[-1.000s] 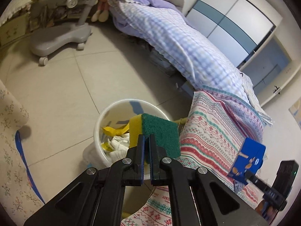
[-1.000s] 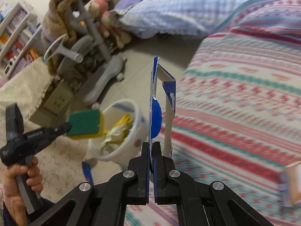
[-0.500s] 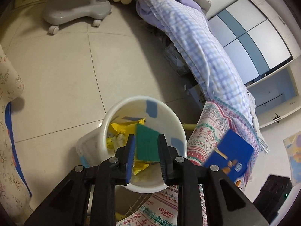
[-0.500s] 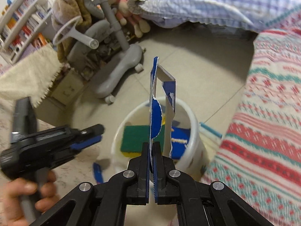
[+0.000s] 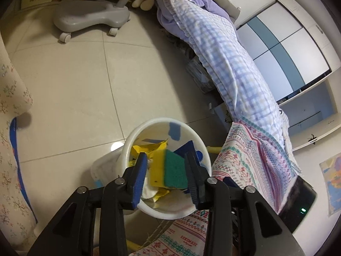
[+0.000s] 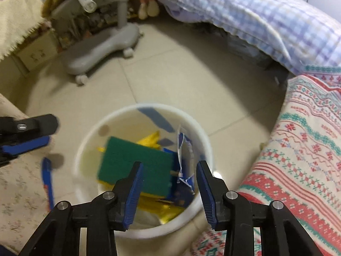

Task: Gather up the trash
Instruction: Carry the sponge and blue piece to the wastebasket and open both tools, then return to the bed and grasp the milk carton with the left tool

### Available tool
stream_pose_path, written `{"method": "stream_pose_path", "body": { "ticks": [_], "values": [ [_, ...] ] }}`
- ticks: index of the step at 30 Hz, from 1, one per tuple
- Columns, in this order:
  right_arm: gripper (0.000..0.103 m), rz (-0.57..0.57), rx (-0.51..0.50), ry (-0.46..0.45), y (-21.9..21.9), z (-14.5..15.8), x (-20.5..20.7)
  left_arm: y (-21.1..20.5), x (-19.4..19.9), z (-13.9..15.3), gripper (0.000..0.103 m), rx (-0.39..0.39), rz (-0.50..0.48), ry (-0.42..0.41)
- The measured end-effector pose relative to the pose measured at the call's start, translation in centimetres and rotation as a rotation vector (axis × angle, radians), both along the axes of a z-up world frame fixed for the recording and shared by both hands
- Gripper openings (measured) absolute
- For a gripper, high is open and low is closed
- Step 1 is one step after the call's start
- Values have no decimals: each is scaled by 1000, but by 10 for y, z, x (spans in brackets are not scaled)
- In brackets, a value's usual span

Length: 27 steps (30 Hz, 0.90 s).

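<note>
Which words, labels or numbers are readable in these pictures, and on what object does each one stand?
"HANDMADE": woven into the striped blanket, upside down in the left wrist view.
Blue packet in the white bin: print too blurred to read.
Wall poster: too small to read.

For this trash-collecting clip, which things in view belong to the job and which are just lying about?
Job: white bin; sponge, torn blue packet and yellow wrappers lying in it; left gripper and right gripper, both open.

Lying about: chair base, checked blanket, patterned cover.
</note>
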State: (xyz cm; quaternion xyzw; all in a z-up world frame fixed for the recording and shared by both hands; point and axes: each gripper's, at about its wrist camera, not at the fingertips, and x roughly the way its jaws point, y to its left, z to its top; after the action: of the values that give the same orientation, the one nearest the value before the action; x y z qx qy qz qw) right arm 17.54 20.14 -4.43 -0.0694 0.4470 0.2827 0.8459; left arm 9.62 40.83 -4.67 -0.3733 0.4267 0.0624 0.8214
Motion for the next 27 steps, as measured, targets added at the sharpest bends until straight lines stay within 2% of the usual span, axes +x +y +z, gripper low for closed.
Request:
{"method": "stream_pose_path", "body": {
  "ticks": [2,14,21,27],
  "values": [
    [45,-9,14,-2,-7,3,-2,-2,-1,2,49,26,1,8],
    [47,-131,152,116,-108,19,-13,-48,5,30,50,212,-75,10],
    [51,-162,162,122,-172,40,-39,-94,8,55,50,337,-145,-20],
    [54,-251,172,122,-246,60,-46,-149,12,74,54,426,-238,-61]
  ]
}}
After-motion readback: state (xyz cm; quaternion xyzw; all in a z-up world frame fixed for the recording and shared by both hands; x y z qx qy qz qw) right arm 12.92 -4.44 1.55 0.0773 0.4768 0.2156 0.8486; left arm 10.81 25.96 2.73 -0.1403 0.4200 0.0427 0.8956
